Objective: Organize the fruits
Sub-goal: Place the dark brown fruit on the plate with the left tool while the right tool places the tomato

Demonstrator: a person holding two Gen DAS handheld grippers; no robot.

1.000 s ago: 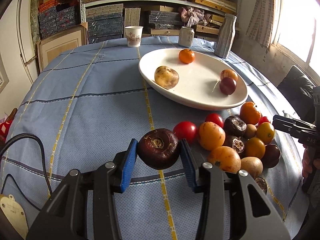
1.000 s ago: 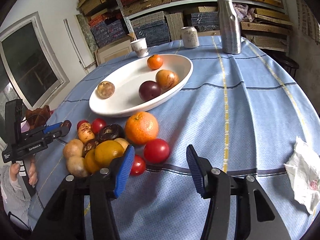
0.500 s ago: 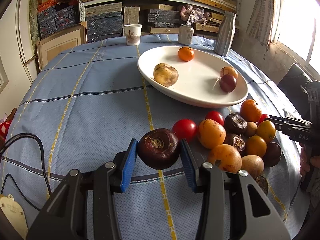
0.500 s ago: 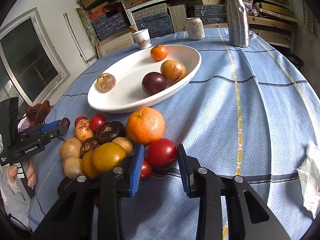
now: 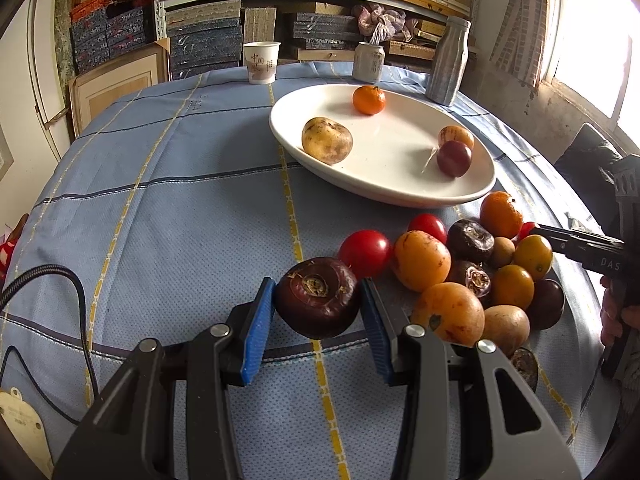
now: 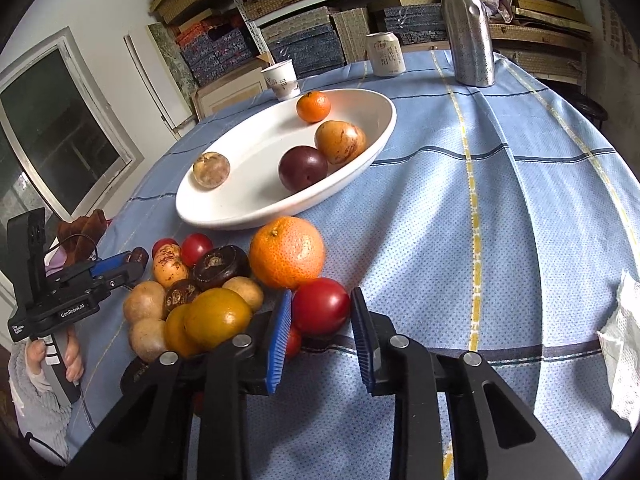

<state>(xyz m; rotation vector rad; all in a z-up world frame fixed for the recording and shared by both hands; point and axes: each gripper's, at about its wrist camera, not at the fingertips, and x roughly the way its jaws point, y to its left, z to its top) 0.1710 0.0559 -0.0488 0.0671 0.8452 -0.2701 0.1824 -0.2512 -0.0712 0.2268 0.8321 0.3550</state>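
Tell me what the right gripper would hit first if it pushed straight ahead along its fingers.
Likely the big orange just beyond the red tomato held by the right gripper; then the white dish. Depth unclear.

daylit and fairly bright, from a window (image 5: 592, 32) at upper right of the left wrist view, blown out to white glare. soft highlights on the white bowl (image 5: 400, 184) and glossy red tomato (image 6: 320, 306). faint, soft-edged shadows on the blue tablecloth (image 6: 520, 220) under fruit and black gripper arms. sharp focus throughout, no motion blur. strong fisheye bending, shelves (image 6: 320, 8) curved, corners fading to black vignette.
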